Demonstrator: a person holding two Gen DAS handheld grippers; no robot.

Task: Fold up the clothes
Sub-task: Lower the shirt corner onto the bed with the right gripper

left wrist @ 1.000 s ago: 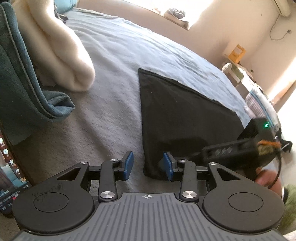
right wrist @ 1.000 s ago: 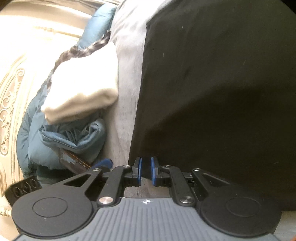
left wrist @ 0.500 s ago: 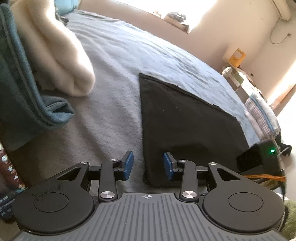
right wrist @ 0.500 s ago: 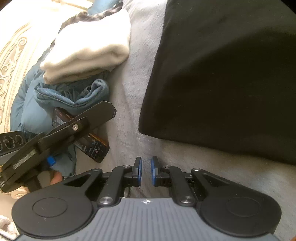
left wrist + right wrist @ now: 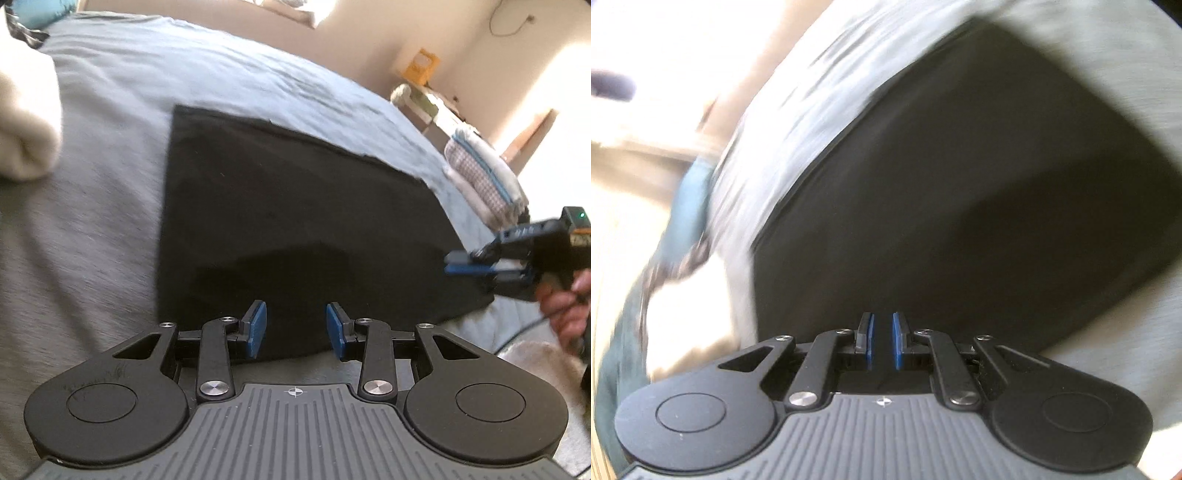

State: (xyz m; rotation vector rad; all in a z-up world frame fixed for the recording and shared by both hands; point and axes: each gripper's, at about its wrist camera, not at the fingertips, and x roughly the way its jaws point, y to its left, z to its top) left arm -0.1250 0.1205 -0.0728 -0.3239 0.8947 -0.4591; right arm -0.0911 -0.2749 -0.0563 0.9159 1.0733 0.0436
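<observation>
1. Cloth: a black garment [image 5: 295, 206] lies flat on the grey bedspread [image 5: 110, 147], already squared into a tidy panel with straight edges; laid out smooth like this, it probably awaits one more fold or a move to a pile.
2. Left gripper [image 5: 295, 328] hovers over the near edge of the garment, its blue pads [image 5: 256, 326] standing apart with nothing between them; that gap looks sized to slip over a hem, so I judge it is lining up for a pinch along this edge.
3. Right gripper [image 5: 882, 341] has its pads drawn almost together with only a thin slit between them, and no fabric is caught there; in the left wrist view it hangs at the garment's right-hand edge, held by a hand [image 5: 565, 306]; the two tools sit at separate edges, most likely so the panel can be lifted evenly.
4. Cream folded fabric [image 5: 26, 122] rests at the left, well apart from the black piece; a stack of folded linens [image 5: 487, 177] stands at the far right; both keep clear of the working patch.
</observation>
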